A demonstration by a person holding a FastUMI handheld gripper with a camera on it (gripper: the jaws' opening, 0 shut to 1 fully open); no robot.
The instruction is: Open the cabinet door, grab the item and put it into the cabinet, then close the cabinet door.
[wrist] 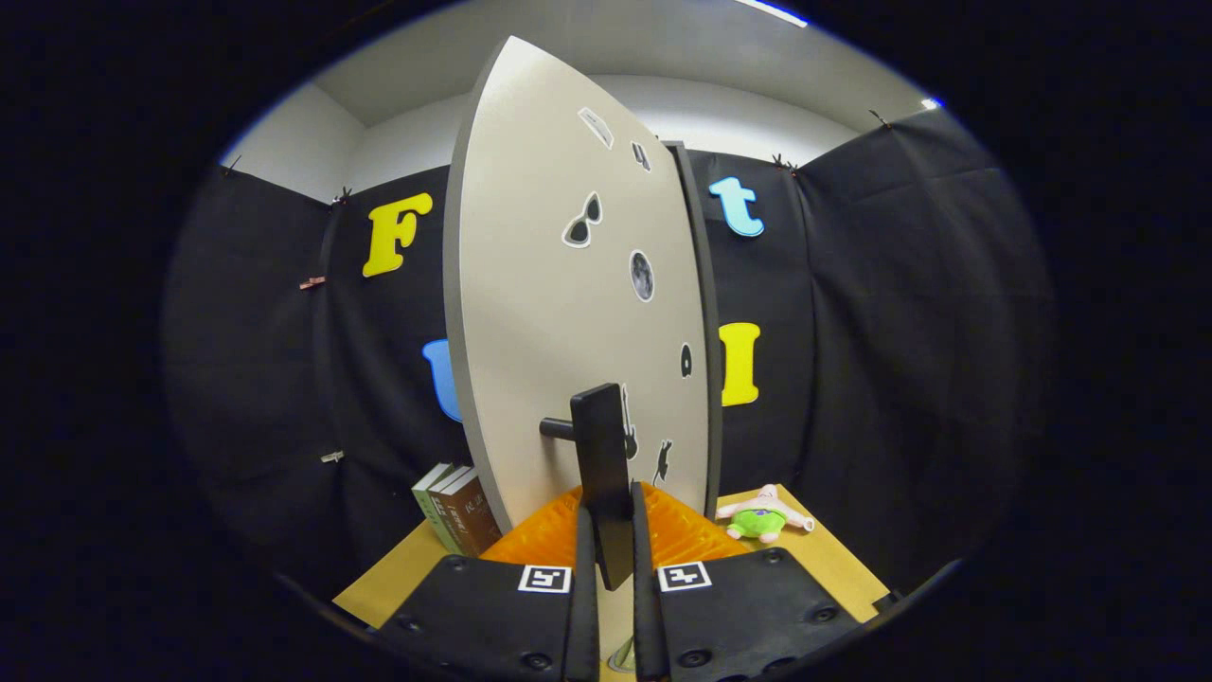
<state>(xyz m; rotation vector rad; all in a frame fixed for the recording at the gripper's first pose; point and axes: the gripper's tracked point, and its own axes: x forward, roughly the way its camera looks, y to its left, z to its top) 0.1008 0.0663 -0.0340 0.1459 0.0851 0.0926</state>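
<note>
Jaws pinched narrow on the door handle (603, 474), a dark upright bar at lower centre, cabinet door (559, 284) swung edge-on above it; plush toy (763, 516) sits lower right on the bench (833, 554), well apart.

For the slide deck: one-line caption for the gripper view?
Gripper shut on the cabinet door handle, plush toy on table.

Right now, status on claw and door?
Claw shut on door handle. Door ajar. Plush toy on table beyond, right of door. Nothing blocking.
</note>
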